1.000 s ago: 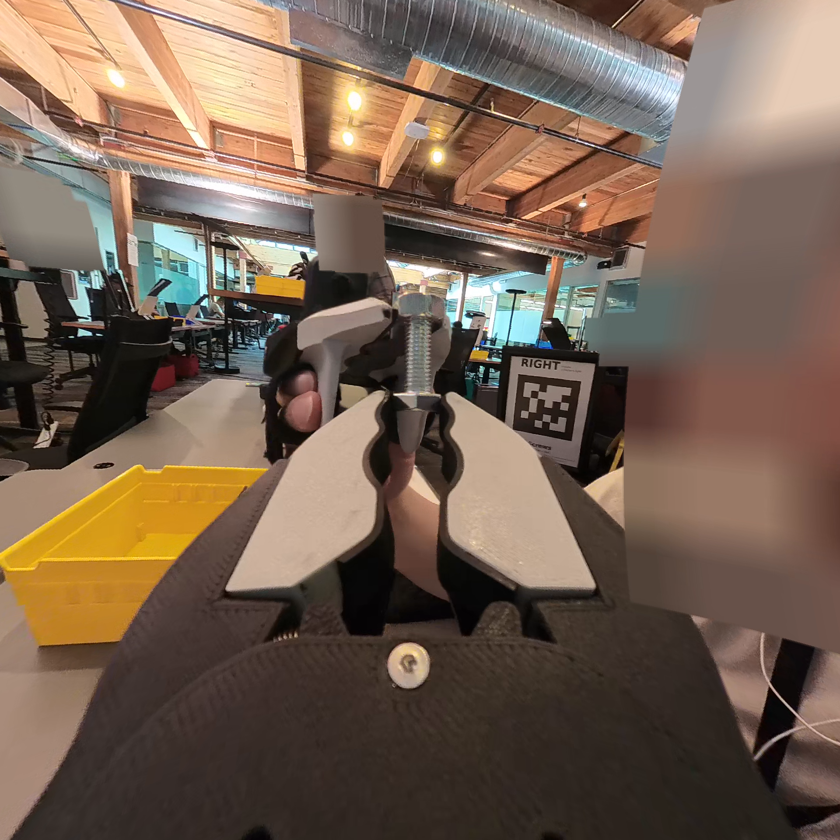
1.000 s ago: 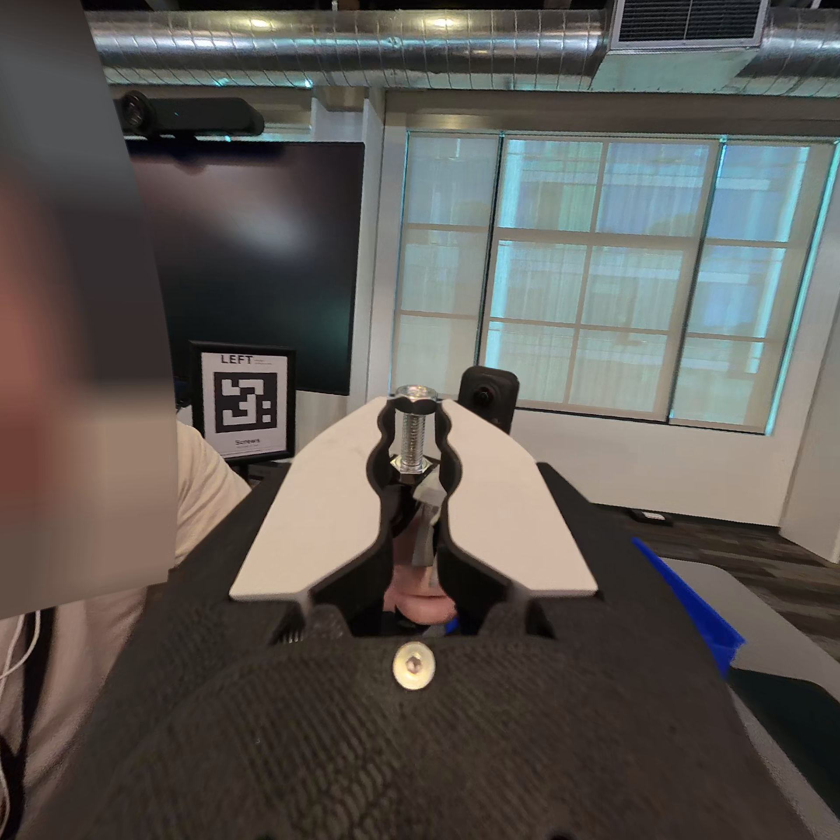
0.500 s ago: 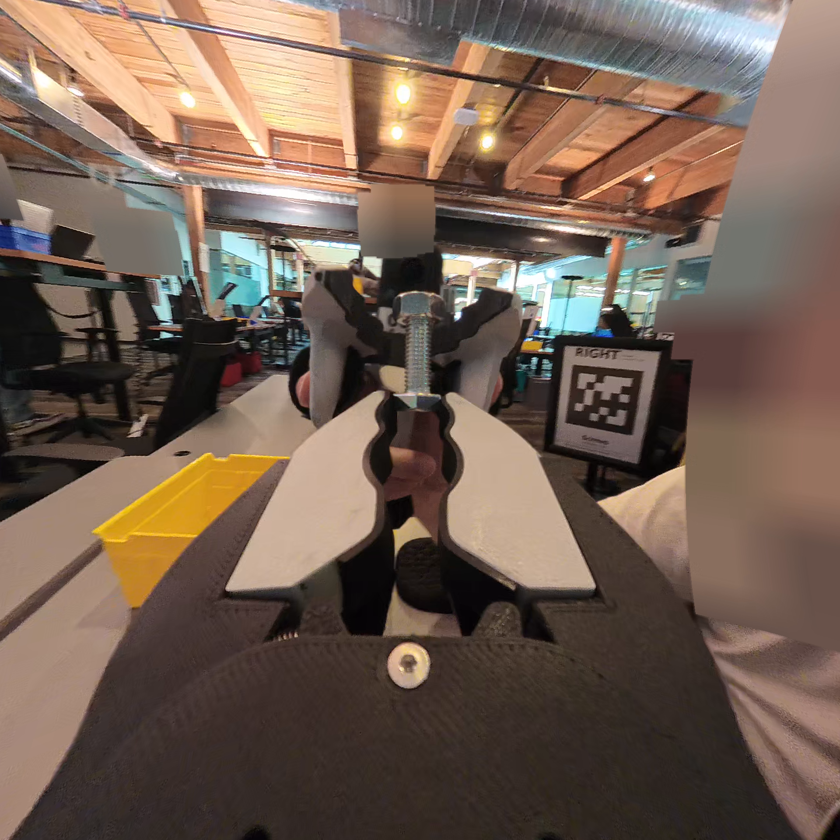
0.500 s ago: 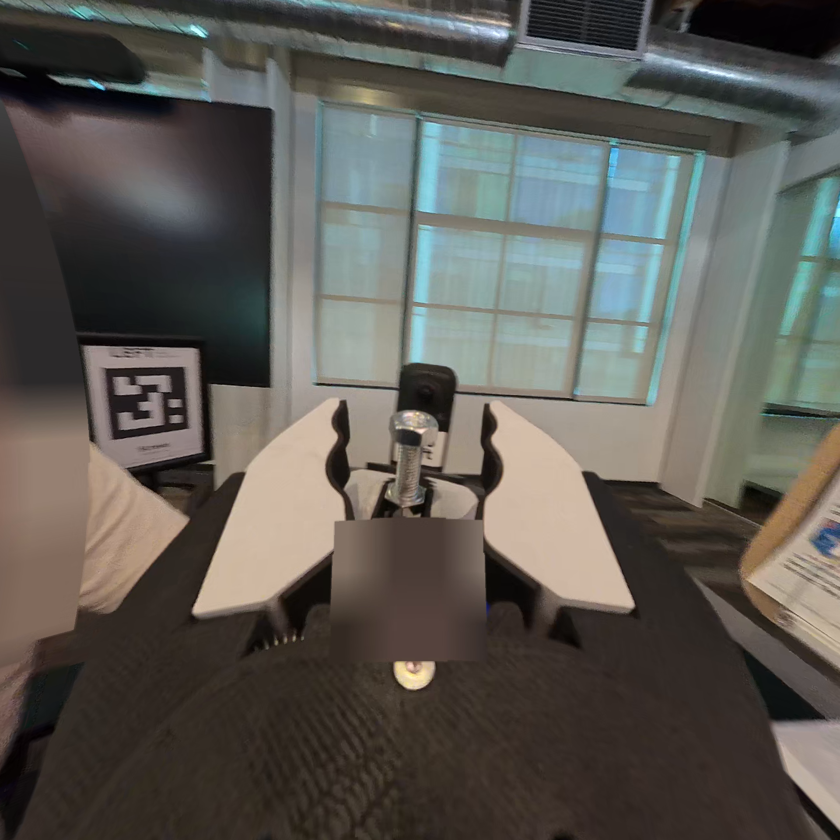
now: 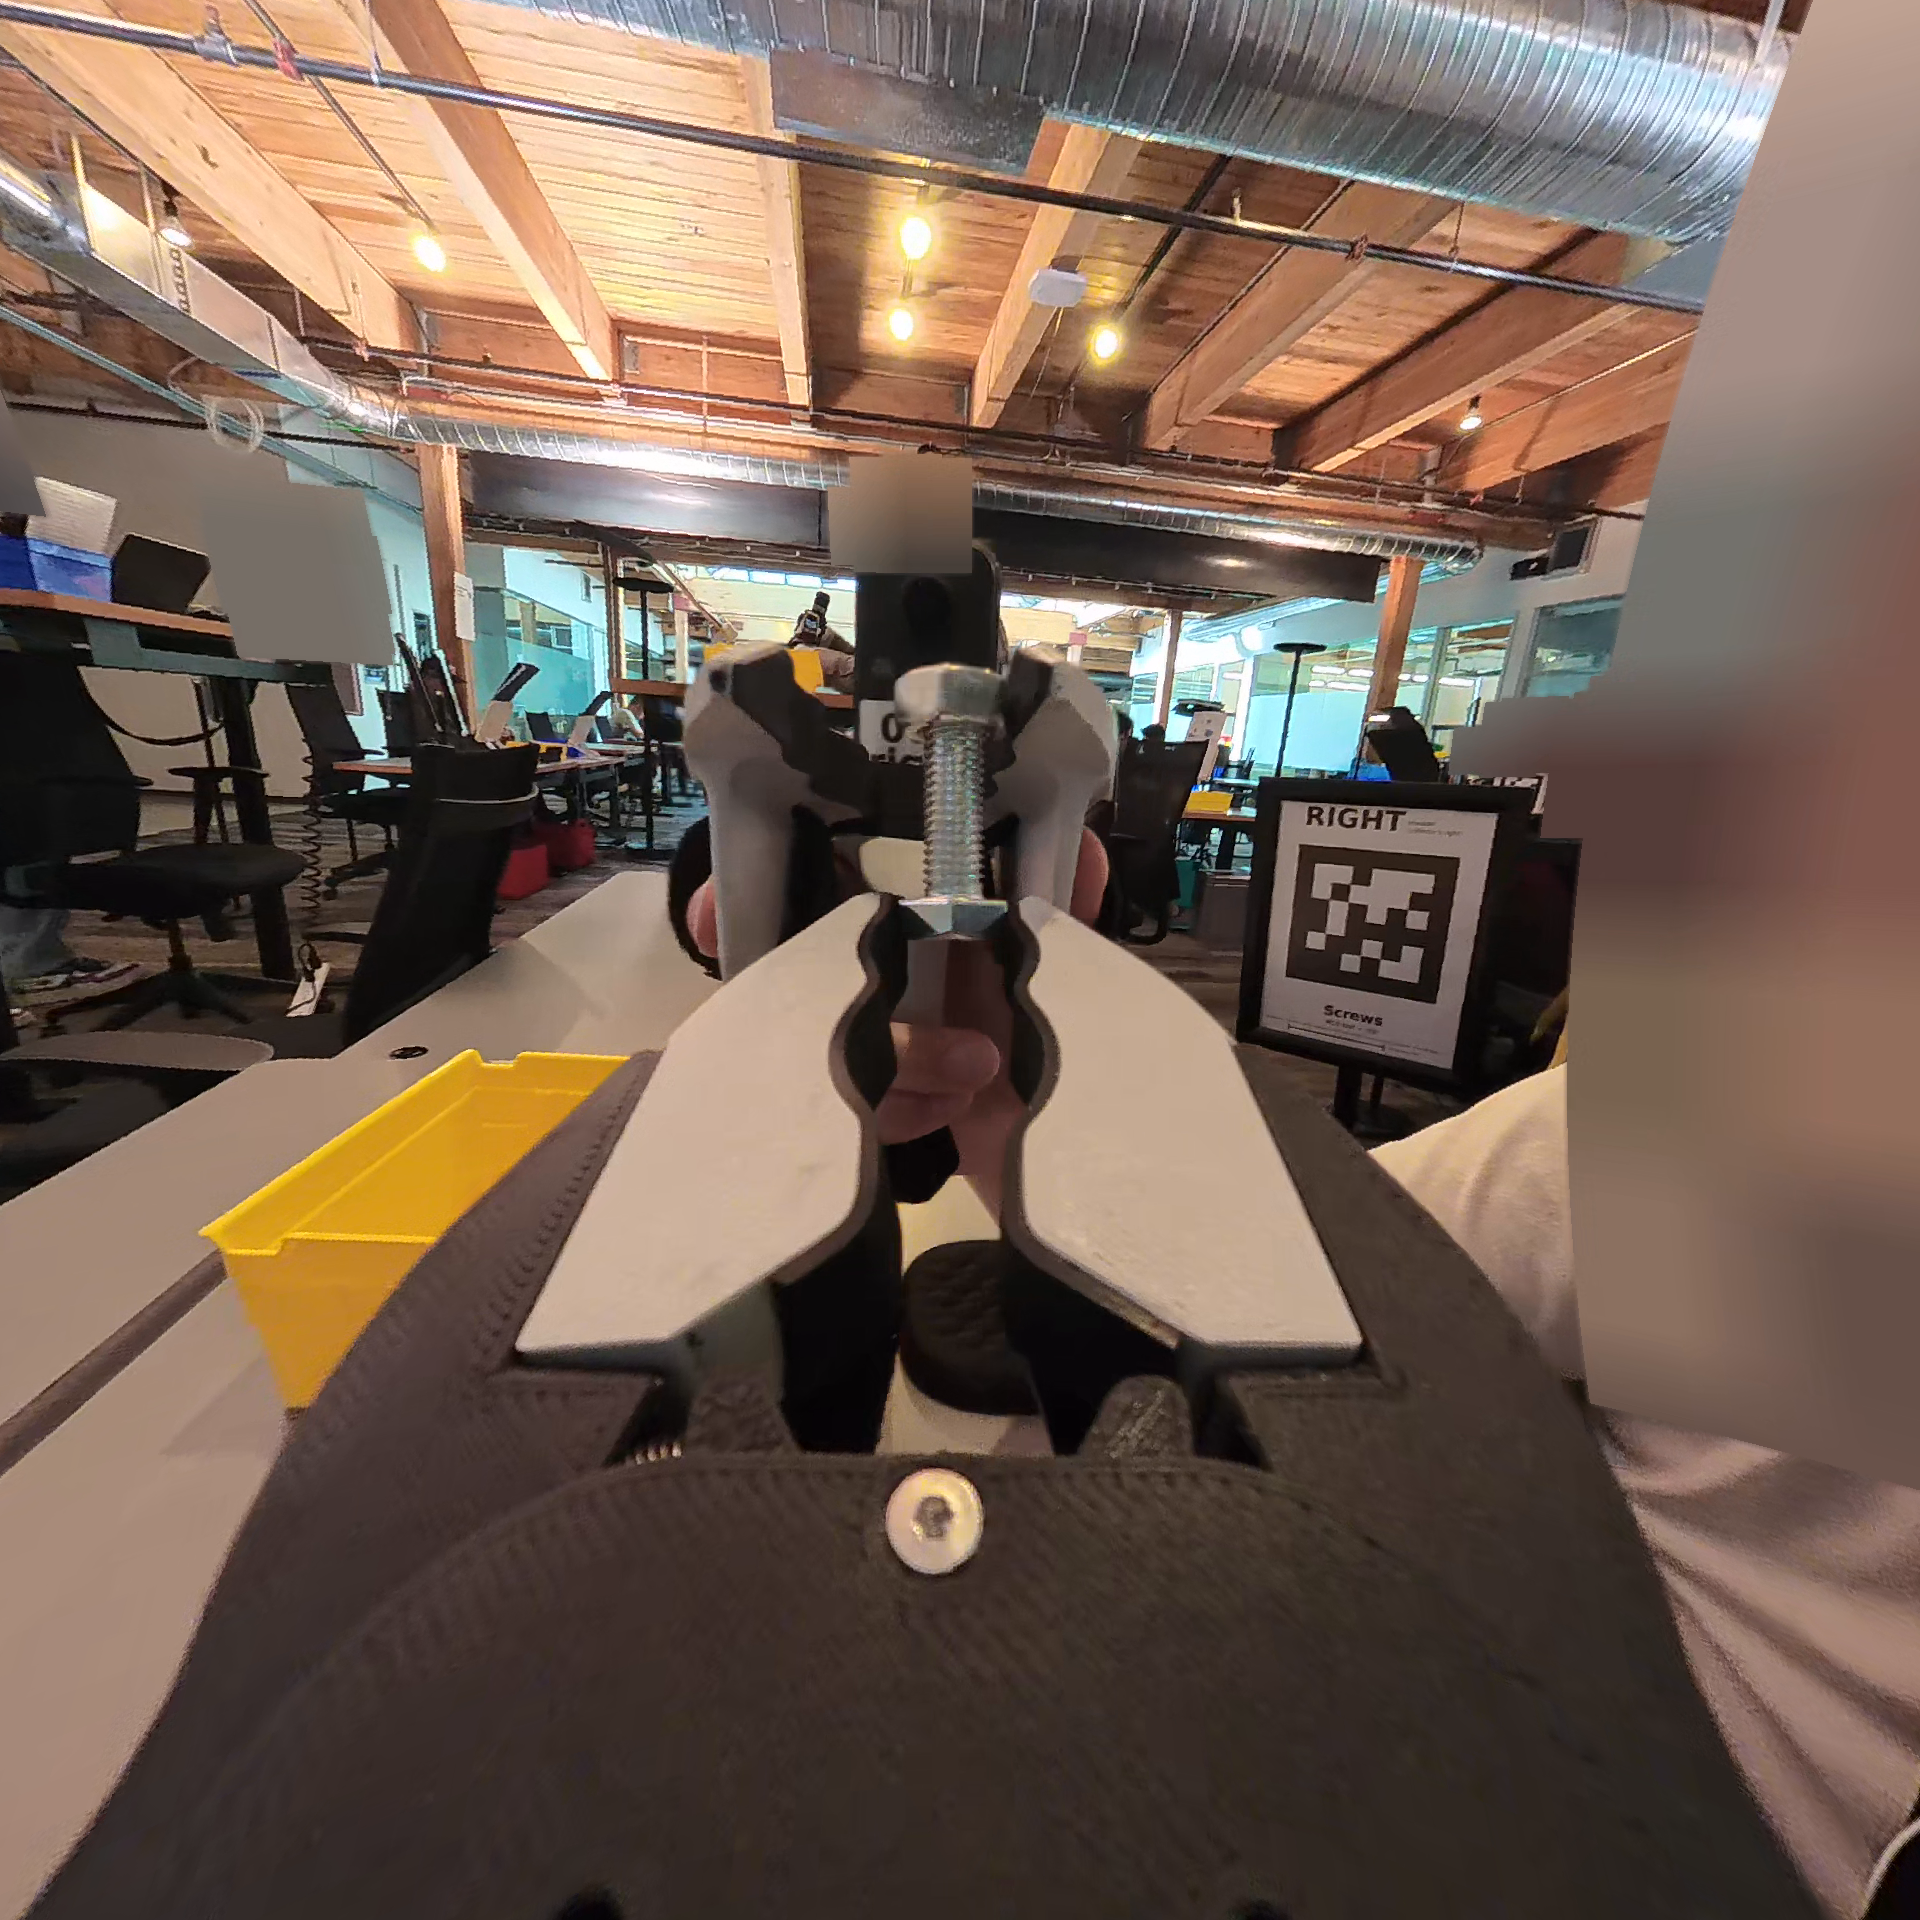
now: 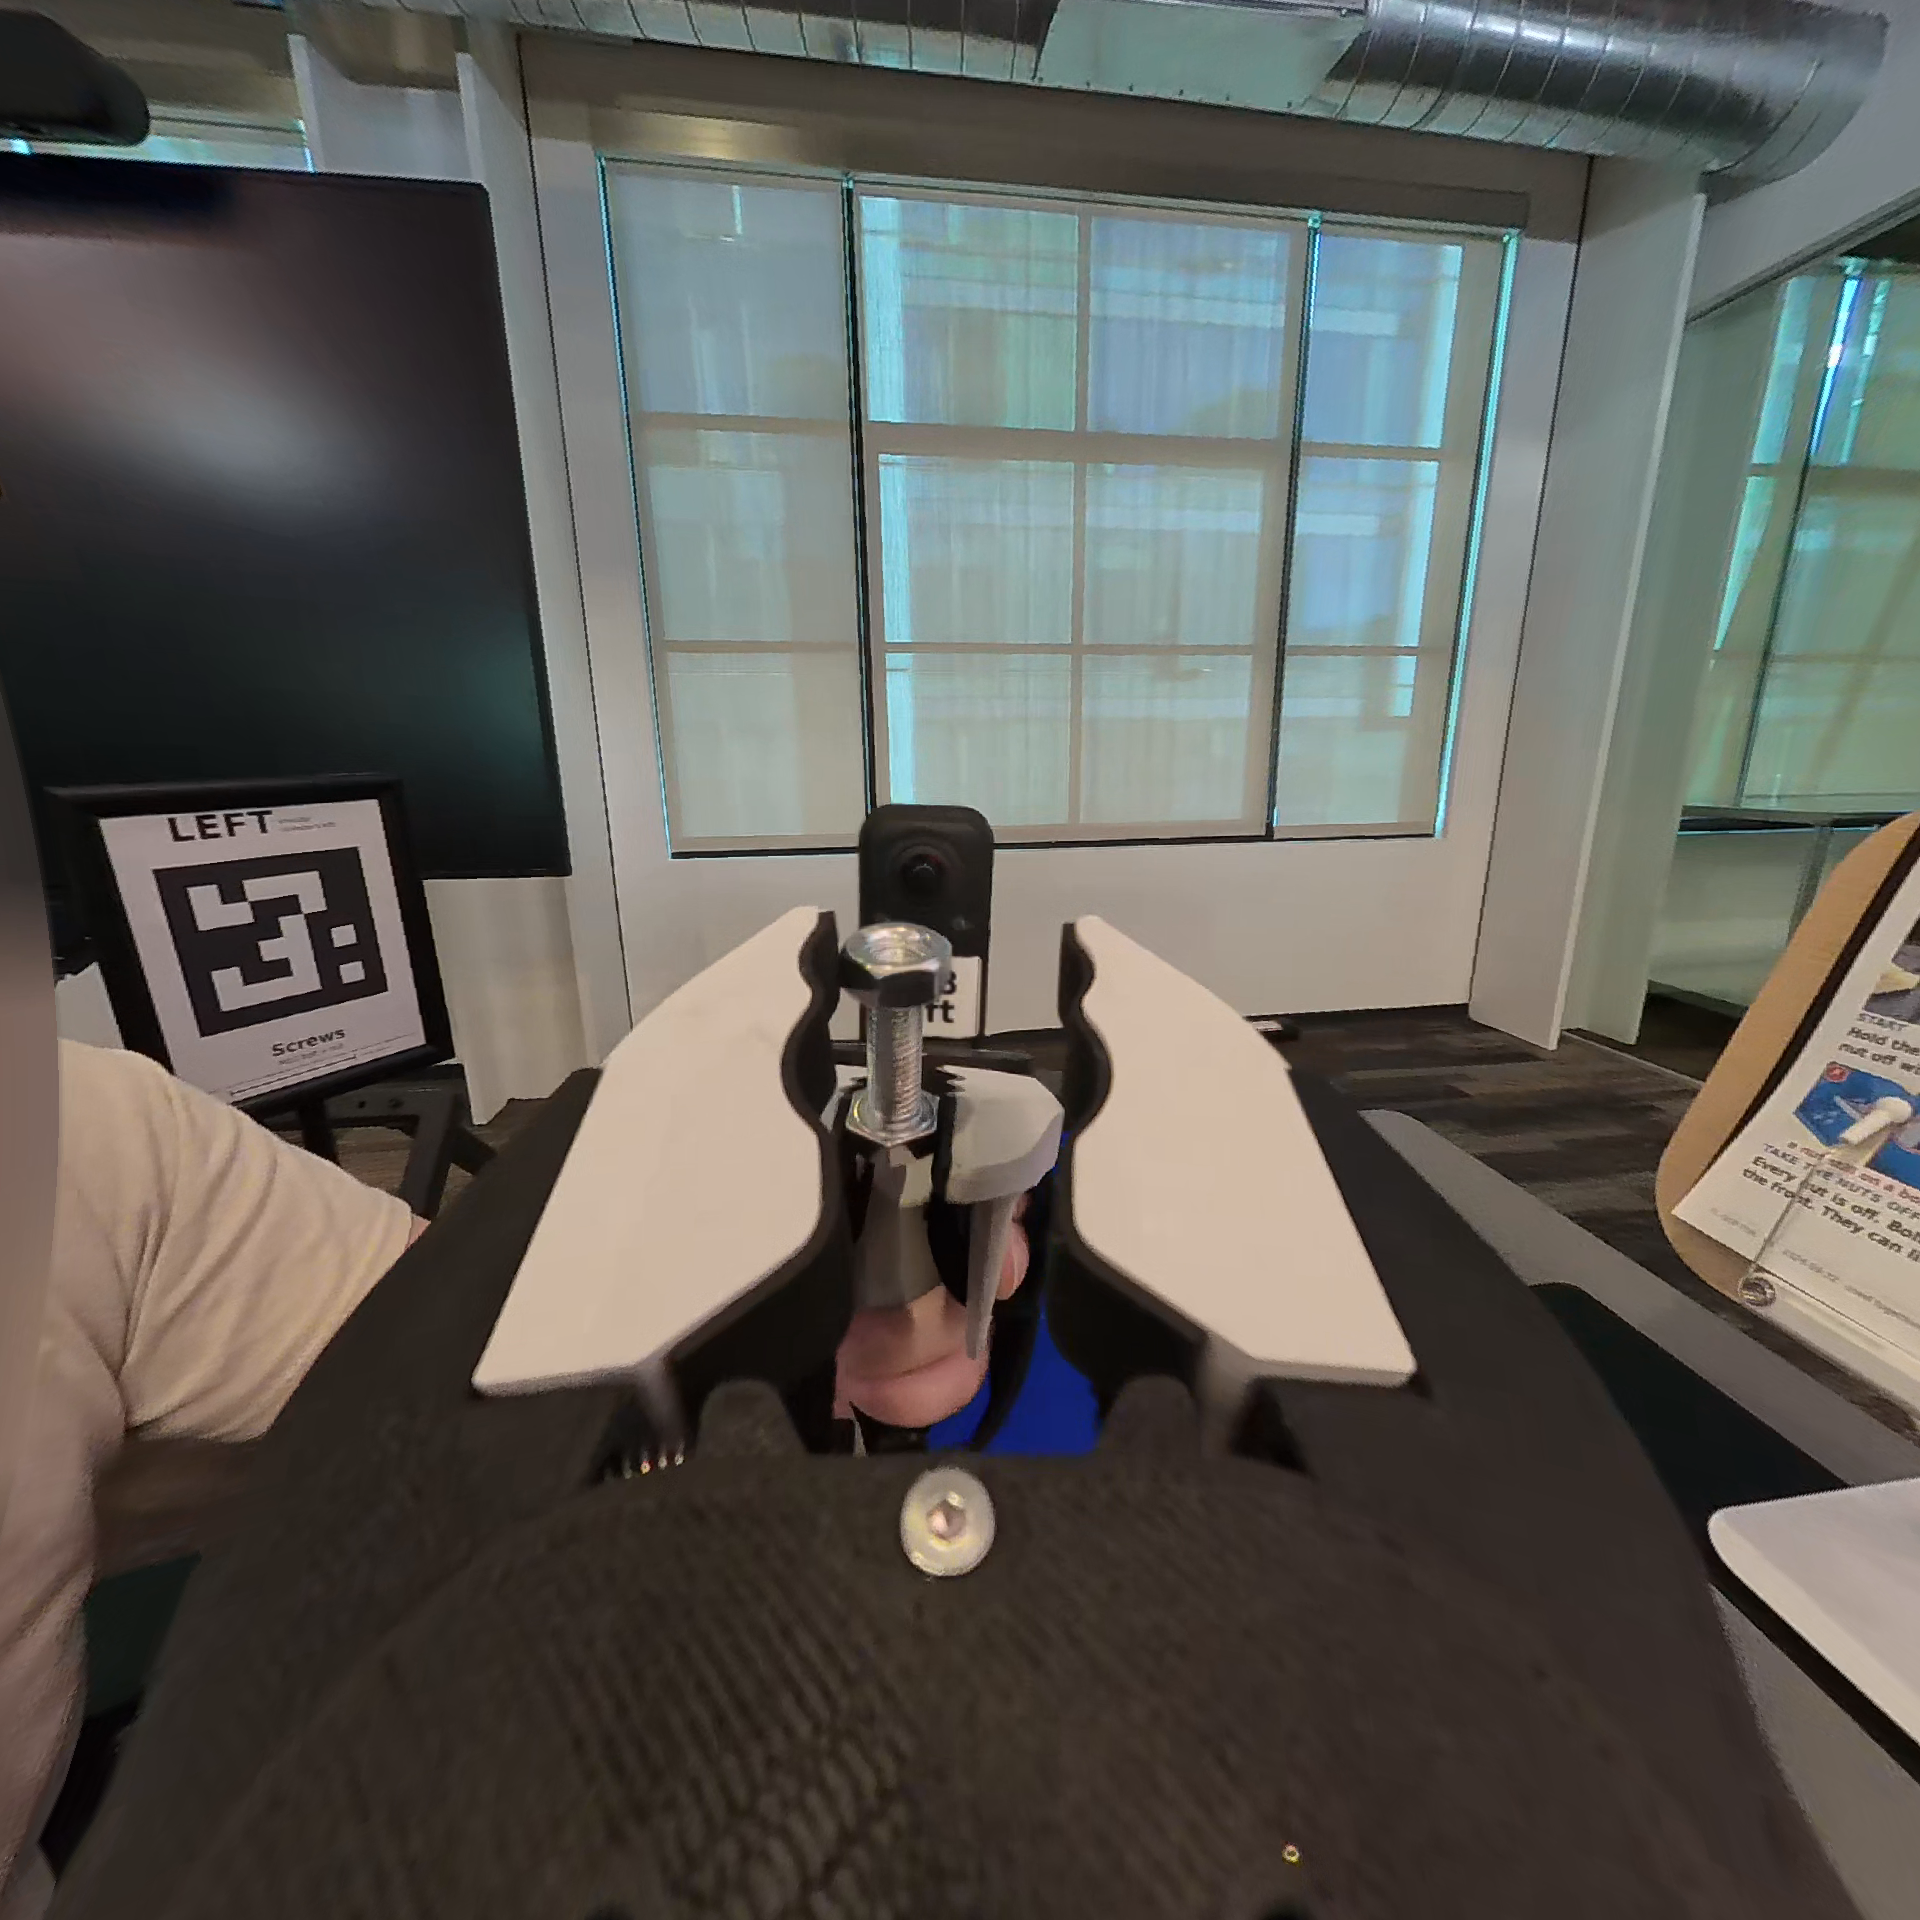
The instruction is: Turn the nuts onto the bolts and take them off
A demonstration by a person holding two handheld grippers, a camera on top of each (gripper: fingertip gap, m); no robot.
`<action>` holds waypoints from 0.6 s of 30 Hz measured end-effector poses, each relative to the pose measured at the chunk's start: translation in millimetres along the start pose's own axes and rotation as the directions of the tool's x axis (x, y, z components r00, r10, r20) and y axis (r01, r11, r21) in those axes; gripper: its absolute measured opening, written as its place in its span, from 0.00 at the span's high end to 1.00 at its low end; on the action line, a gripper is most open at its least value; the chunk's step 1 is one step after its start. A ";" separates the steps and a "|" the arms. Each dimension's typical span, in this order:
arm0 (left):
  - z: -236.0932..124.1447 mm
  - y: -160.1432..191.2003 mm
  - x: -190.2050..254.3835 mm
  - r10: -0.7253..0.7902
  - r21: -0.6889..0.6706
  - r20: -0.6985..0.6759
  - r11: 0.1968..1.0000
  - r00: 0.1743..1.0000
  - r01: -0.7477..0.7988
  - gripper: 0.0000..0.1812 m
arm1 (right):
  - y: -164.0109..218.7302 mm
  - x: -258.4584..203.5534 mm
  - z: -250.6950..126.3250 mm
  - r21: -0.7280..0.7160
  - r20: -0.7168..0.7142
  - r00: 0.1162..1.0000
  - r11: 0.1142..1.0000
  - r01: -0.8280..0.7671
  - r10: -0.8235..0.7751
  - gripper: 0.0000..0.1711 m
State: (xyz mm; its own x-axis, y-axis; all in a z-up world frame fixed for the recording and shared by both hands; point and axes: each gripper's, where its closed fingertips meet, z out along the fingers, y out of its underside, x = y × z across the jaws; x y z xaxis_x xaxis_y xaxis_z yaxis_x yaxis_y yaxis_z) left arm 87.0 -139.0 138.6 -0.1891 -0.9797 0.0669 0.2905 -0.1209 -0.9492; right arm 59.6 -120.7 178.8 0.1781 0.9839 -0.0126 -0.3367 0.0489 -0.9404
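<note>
Left gripper (image 5: 953,920) fingers pinching nut (image 5: 952,918) at foot of upright bolt (image 5: 954,790); right gripper (image 6: 948,971) fingers spread around bolt head. Yellow bin (image 5: 343,1195) on table (image 5: 94,1309), contents hidden.

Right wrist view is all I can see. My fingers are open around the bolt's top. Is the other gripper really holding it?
Observer: Yes. The left wrist view shows the left gripper with its fingers shut on the nut at the foot of the bolt.
Operator: Is there a box over there?
Observer: A yellow bin sits on the table, at that view's left.
Operator: What's past my gripper?
Observer: A framed black-and-white marker sign stands off to one side, beyond the right gripper.
</note>
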 end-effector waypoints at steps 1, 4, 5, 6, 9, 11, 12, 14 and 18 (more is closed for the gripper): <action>-0.7 -1.7 0.3 -0.010 0.011 -0.009 1.000 1.000 0.010 0.91 | -0.8 0.1 -1.2 0.002 0.006 1.000 1.000 -0.001 0.000 0.78; -2.2 -4.2 0.9 -0.040 0.025 -0.031 0.999 0.999 0.040 0.90 | -1.8 -1.1 -3.5 0.003 0.034 0.999 1.000 0.002 -0.002 0.79; -2.6 -5.0 0.6 -0.042 0.031 -0.031 0.999 0.999 0.043 0.91 | -1.8 -0.6 -4.1 0.001 0.037 0.999 1.000 0.004 -0.004 0.80; -3.0 -5.7 0.6 -0.045 0.035 -0.033 0.998 0.998 0.046 0.91 | -2.2 0.2 -5.1 0.002 0.038 0.999 1.000 0.006 -0.006 0.80; -4.3 -7.9 0.8 -0.059 0.044 -0.045 0.997 0.997 0.061 0.91 | -3.5 0.8 -7.8 0.005 0.053 0.999 1.000 0.003 -0.004 0.82; -4.2 -8.3 2.0 -0.063 0.043 -0.055 0.997 0.996 0.065 0.91 | -4.3 -2.7 -9.1 0.011 0.086 0.996 1.000 0.004 -0.005 0.85; -3.5 -7.6 2.7 -0.065 0.037 -0.059 0.997 0.996 0.067 0.91 | -4.2 -6.2 -9.4 0.013 0.114 0.994 1.000 0.002 -0.004 0.87; -1.9 -6.0 5.0 -0.060 0.027 -0.067 0.998 0.996 0.062 0.91 | -4.0 -11.2 -9.4 0.015 0.152 0.988 1.000 -0.007 0.005 0.91; -1.0 -5.0 5.9 -0.062 0.019 -0.069 0.998 0.996 0.063 0.91 | -3.7 -11.4 -10.9 0.004 0.169 0.985 1.000 -0.023 0.022 0.91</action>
State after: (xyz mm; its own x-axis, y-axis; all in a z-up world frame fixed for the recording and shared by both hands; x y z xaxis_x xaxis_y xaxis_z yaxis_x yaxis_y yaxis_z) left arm 83.5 -144.0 143.5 -0.2707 -0.9570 0.1040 0.2955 -0.1854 -0.9372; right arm 68.9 -134.0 178.7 0.0116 0.9996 0.0241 -0.3448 0.0266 -0.9383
